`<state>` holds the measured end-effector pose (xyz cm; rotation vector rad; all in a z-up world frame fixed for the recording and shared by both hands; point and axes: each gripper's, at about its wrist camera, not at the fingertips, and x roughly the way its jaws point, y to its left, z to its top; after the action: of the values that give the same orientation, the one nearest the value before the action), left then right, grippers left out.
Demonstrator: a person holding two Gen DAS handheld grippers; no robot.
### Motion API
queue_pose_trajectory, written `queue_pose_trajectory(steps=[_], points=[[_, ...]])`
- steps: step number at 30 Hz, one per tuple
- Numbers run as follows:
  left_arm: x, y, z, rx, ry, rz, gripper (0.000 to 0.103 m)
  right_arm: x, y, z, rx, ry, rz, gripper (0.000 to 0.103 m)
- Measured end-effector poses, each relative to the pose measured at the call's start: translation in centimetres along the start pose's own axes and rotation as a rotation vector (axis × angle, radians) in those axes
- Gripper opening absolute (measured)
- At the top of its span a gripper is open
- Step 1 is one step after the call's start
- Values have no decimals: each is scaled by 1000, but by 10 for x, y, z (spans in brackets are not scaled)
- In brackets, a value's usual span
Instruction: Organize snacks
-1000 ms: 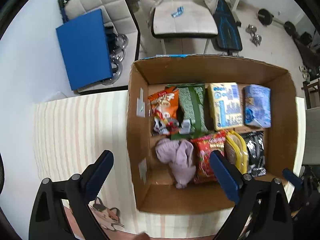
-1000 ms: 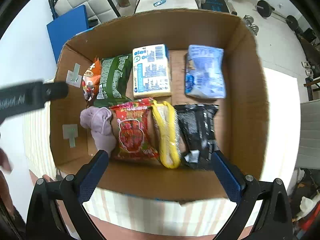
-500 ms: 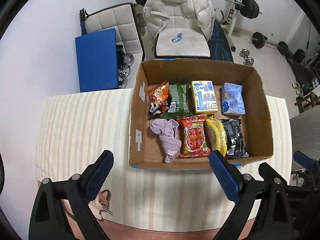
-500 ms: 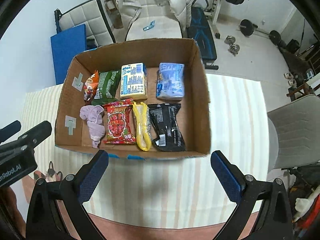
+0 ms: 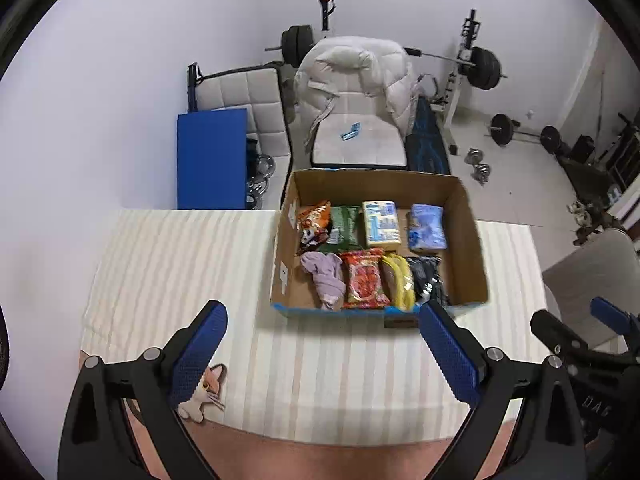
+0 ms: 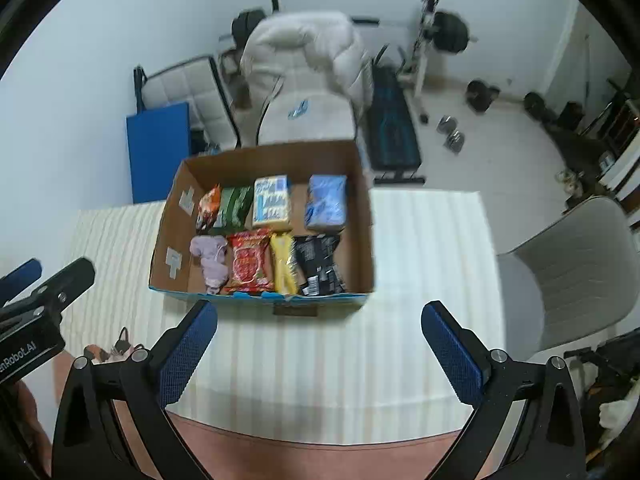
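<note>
A cardboard box point(image 5: 466, 216) point(image 6: 362, 184) stands on the far part of a striped tablecloth point(image 5: 180, 264) point(image 6: 424, 256). Two rows of snacks lie in it: orange, green, yellow-white point(image 5: 380, 224) and blue packs point(image 6: 326, 200) at the back, and a mauve pouch point(image 5: 324, 276), a red pack point(image 6: 250, 260), a yellow pack and a black pack point(image 6: 320, 264) at the front. My left gripper point(image 5: 322, 354) and right gripper point(image 6: 318, 354) hang open and empty above the near table, short of the box.
A padded chair with a white jacket point(image 5: 356, 92) stands behind the table. A blue mat point(image 5: 212, 156) leans at the back left, with weights and a barbell rack point(image 5: 476, 68) beyond. A grey chair point(image 6: 576, 264) sits to the right.
Both grippers have pulled back and up from over the box to the near side of the table. The box and its snacks have not moved.
</note>
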<state>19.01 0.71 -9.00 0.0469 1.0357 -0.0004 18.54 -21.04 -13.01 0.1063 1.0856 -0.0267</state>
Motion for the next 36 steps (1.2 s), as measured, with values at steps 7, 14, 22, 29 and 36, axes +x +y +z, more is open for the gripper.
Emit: queue_pose_trajectory(steps=[7, 14, 22, 29, 36], points=[[-64, 0, -28, 4, -84, -20, 98, -73, -10, -29, 15, -86, 28, 103], [-113, 3, -56, -12, -141, -21, 98, -138, -9, -61, -15, -158, 19, 103], [-150, 4, -76, -7, -174, -47, 98, -176, -4, -92, -52, -167, 18, 103], [-160, 0, -83, 1, -193, -52, 98, -194, -6, -101, -52, -187, 11, 103], [-146, -4, -78, 11, -197, -21, 103, -197, -11, -90, -27, -235, -21, 103]])
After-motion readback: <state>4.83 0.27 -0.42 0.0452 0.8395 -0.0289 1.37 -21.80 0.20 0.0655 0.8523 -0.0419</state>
